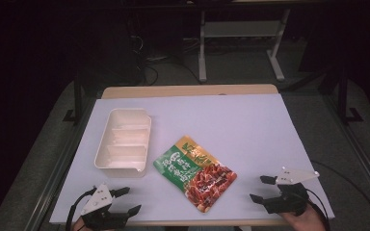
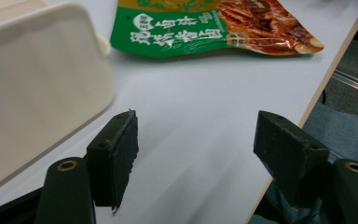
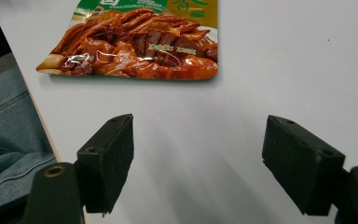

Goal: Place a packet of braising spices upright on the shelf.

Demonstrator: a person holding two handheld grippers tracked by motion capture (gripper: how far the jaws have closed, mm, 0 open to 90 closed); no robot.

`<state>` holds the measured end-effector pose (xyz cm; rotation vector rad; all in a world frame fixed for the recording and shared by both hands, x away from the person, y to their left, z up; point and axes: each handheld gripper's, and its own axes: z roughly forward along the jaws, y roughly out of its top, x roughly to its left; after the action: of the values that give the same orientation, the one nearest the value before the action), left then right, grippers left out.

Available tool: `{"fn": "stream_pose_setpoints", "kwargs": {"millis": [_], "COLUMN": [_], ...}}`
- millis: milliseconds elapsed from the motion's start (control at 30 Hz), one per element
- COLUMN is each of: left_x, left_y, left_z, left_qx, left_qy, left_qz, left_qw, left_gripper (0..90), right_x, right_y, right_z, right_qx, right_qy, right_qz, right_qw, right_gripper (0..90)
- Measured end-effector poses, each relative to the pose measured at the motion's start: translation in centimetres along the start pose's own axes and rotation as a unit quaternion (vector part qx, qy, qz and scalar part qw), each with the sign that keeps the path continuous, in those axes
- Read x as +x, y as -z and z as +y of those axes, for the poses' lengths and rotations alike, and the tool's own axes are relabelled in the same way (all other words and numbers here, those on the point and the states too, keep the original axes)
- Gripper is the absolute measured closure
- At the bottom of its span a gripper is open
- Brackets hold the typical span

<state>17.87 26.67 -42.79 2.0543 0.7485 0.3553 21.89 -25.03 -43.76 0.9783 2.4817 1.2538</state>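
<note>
While the food pouch (image 1: pixel 195 173) lies mid-table just right of the white tray (image 1: pixel 123 144), the left gripper (image 1: pixel 125 200) and right gripper (image 1: pixel 261 188) flank it, jaws apart. Left gripper view: tray beside pouch (image 2: pixel 214 28). Right gripper view: pouch (image 3: pixel 135 39) ahead.

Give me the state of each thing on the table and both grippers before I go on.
White tray: upright, compartments empty, on the table's left part.
Sauce packet: lying flat, printed face up, looks sealed, right of the tray, not touching it.
Left gripper: open, holding nothing, near the table's front edge by the tray.
Right gripper: open, holding nothing, right of the packet.
</note>
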Motion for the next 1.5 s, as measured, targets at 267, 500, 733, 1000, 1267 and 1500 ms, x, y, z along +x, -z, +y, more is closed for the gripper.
{"fn": "stream_pose_setpoints", "kwargs": {"millis": [267, 500, 733, 1000, 1267, 1500], "left_x": [-1.4, -2.8, -3.0, -4.1, -4.5, -4.8], "left_y": [-1.6, -4.6, -7.6, -11.2, -13.7, -14.3], "left_z": [2.3, 4.6, 6.1, 8.0, 8.1, 7.6], "left_qx": [0.003, 0.022, 0.031, 0.061, 0.096, 0.12], "left_qy": [-0.022, -0.057, -0.05, -0.077, -0.086, -0.092], "left_qz": [-0.022, -0.06, -0.092, -0.089, -0.087, -0.078], "left_qw": [0.9995, 0.9964, 0.9941, 0.9911, 0.9878, 0.9854], "left_gripper": [36.2, 61.7, 86.5, 89.8, 89.8, 90.0], "right_x": [-0.1, -0.3, -0.4, -0.8, -1.8, -1.9], "right_y": [0.1, 0.2, 0.7, 0.2, -1.2, -3.7], "right_z": [0.3, 0.7, 1.7, 3.9, 6.0, 9.0], "right_qx": [-0.005, -0.003, -0.014, -0.012, 0.003, 0.013], "right_qy": [0.004, 0.004, 0.01, 0.023, 0.019, 0.04], "right_qz": [0.001, 0.001, 0.007, 0.013, 0.022, 0.035], "right_qw": [1.0, 1.0, 0.9998, 0.9996, 0.9996, 0.9985], "right_gripper": [24.4, 24.3, 24.8, 25.7, 25.4, 23.6]}}
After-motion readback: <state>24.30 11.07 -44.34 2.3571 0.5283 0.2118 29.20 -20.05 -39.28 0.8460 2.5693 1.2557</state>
